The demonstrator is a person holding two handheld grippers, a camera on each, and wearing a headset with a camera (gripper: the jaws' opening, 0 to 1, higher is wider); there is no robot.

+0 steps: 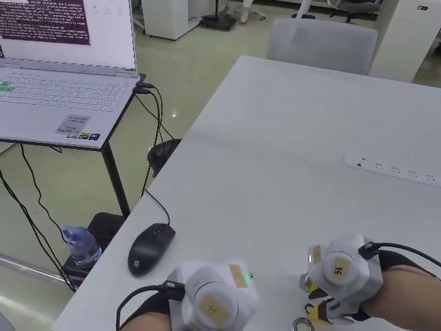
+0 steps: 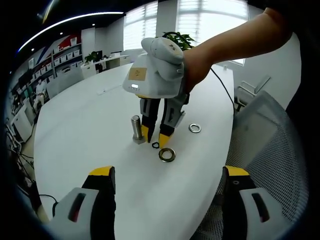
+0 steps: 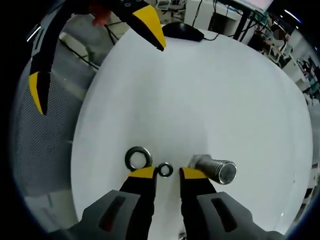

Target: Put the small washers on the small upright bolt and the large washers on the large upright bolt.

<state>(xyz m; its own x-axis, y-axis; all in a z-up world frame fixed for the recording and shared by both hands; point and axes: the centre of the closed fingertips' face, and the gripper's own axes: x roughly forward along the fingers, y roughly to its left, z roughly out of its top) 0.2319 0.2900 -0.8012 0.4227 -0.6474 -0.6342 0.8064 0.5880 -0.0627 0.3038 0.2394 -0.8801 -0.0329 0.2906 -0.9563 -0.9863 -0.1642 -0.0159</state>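
My right gripper (image 3: 167,174) points down at the white table (image 3: 200,90), open, its yellow tips on either side of a small washer (image 3: 164,170) without touching it. A large washer (image 3: 138,158) lies just beyond the left tip. A large upright bolt (image 3: 215,170) stands beside the right tip. The left gripper view shows the same bolt (image 2: 136,129), small washer (image 2: 155,145) and large washer (image 2: 167,154), with another washer (image 2: 194,128) further off. My left gripper (image 2: 168,172) is wide open and holds nothing, facing the right gripper (image 2: 154,137) from a short way off.
A black mouse (image 1: 150,248) lies at the table's left edge. A white power strip (image 1: 393,169) sits at the far right. Left of the table is a laptop (image 1: 62,89) on a stand, with cables and a water bottle (image 1: 81,247) below. A grey chair (image 1: 322,43) stands at the far end.
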